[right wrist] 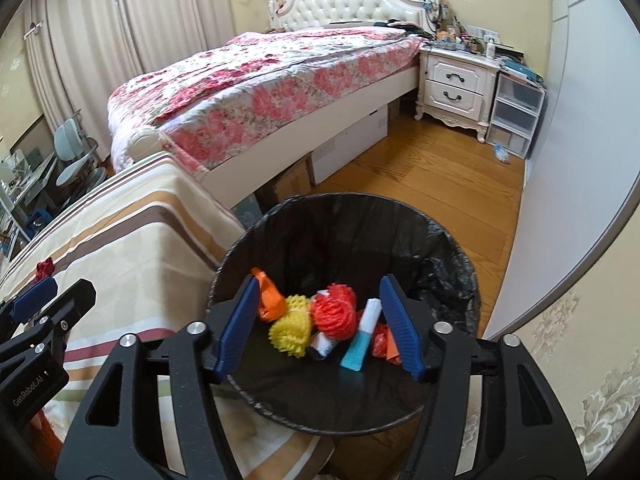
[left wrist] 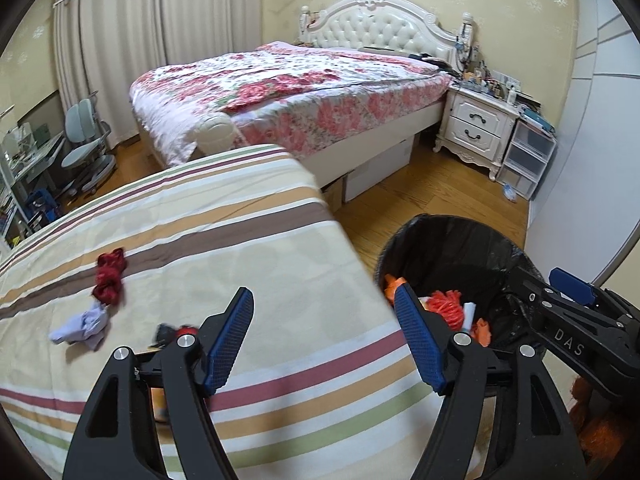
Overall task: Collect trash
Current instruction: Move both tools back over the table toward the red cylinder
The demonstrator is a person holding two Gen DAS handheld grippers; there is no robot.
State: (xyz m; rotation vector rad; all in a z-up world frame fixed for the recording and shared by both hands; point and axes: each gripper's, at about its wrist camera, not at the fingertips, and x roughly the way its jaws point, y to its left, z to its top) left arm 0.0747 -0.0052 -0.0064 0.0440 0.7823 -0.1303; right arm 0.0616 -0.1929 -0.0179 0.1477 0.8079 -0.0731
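Note:
A black-lined trash bin [right wrist: 440, 248] stands on the floor beside the striped bed [left wrist: 248, 248]. It holds orange net [right wrist: 336, 314], a yellow net ball [right wrist: 290, 330], an orange wrapper [right wrist: 270, 296] and a white-and-teal tube [right wrist: 362, 336]. My right gripper [right wrist: 320, 324] is open and empty, right above the bin. My left gripper [left wrist: 326, 340] is open and empty over the bed's edge. On the bed lie a red crumpled piece [left wrist: 109, 276], a pale purple wad [left wrist: 82, 326] and a dark-and-red item [left wrist: 174, 334] partly hidden by my left finger. The bin [left wrist: 448, 252] also shows in the left wrist view, with the right gripper [left wrist: 568, 312] over it.
A floral bed [left wrist: 296, 88] with a white headboard stands behind. A white nightstand [left wrist: 476, 124] and plastic drawers [left wrist: 528, 156] line the far wall. Boxes [right wrist: 292, 180] sit under the floral bed. Wooden floor [right wrist: 452, 184] lies between the bin and the nightstand. A desk chair [left wrist: 82, 148] stands at left.

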